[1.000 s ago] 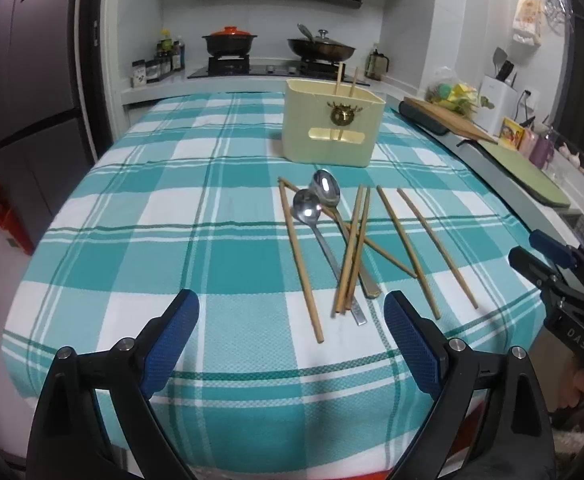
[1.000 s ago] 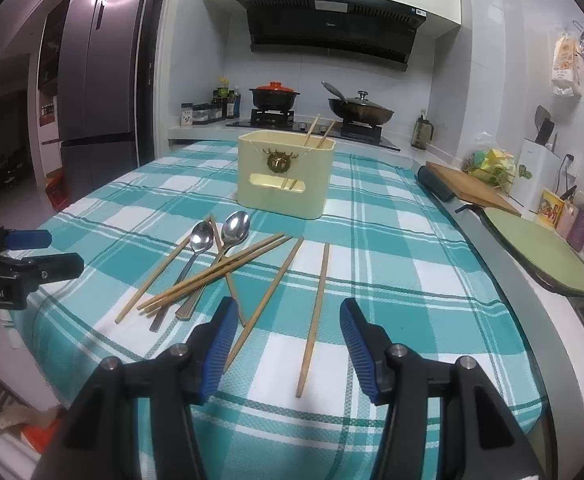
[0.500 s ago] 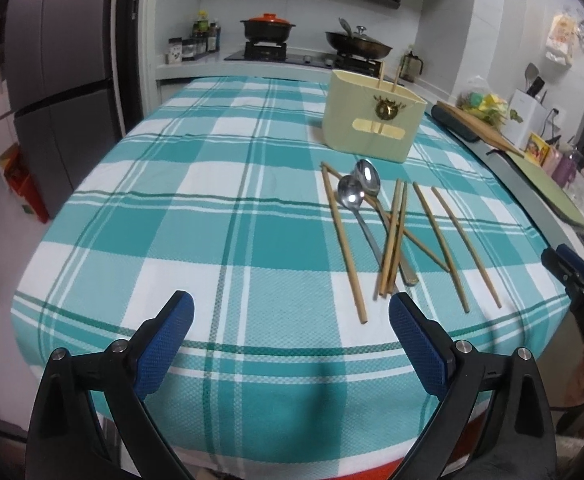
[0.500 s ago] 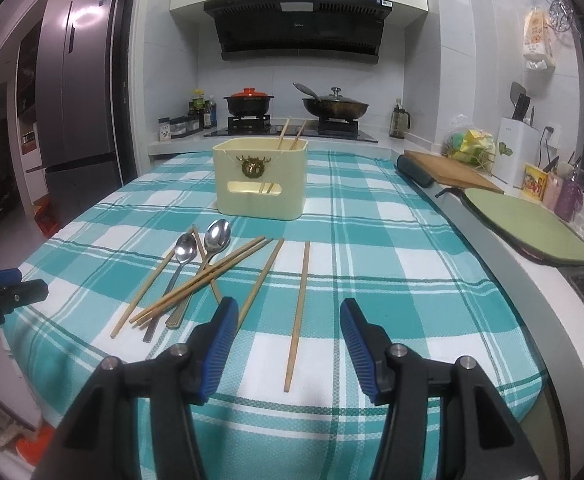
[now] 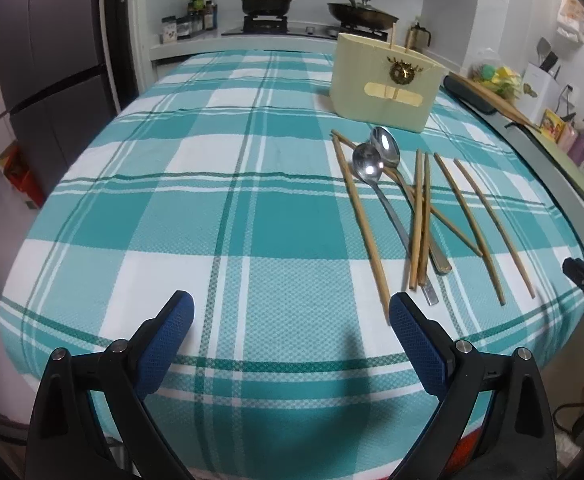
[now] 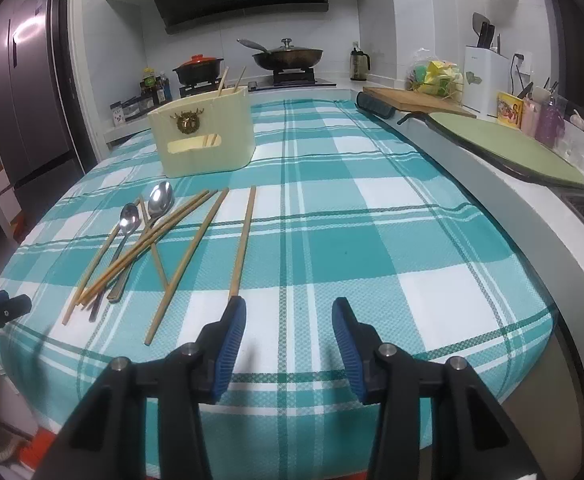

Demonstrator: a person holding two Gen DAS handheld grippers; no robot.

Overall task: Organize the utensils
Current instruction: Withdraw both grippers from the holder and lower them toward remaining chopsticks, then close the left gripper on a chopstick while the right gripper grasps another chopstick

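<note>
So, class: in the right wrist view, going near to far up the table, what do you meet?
right tool → lone chopstick → larger spoon's bowl → cream utensil holder → stove with the lidded pan.

Left gripper (image 5: 291, 318): two black plastic arms, angular and tapering, each ending in a finger faced with a blue pad (image 5: 168, 342) of fine mesh texture. Round silver screws sit on the upper face of each arm, two per side.

Right gripper (image 6: 288, 326): same build, with black arms, blue ribbed-edged pads (image 6: 230, 346), and two silver screw heads on each arm. In the left wrist view its black tip shows at the frame's right edge.

In the right wrist view, the left gripper's black body carries white lettering, only partly legible, with a blue pad above it.
</note>
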